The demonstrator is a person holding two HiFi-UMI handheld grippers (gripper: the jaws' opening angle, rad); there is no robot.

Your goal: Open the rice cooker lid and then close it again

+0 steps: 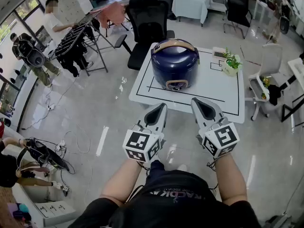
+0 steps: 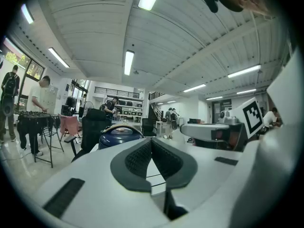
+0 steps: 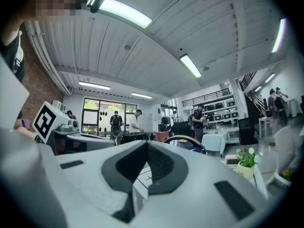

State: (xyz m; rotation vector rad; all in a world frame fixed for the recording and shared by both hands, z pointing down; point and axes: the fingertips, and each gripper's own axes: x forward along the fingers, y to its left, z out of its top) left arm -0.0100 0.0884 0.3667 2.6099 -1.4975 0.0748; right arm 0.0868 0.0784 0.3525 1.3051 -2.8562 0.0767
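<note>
Table (image 1: 213,87): rice cooker (image 1: 175,63) beyond closed hand-held grippers (image 1: 163,106) (image 1: 195,101).

My left claw (image 1: 161,107) and right claw (image 1: 197,101) are smooth white shells with dark grey pads (image 1: 156,114), ribbed on the inner faces. Each carries a white cube (image 1: 142,145) printed with black square markers. I wear a black top (image 1: 180,198) with pale lettering.

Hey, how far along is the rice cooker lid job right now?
Nothing shows as done: the cooker lid is down. Nothing in hand: left gripper and right gripper are shut, empty, short of the cooker. Left: open the lid, then close it.
</note>
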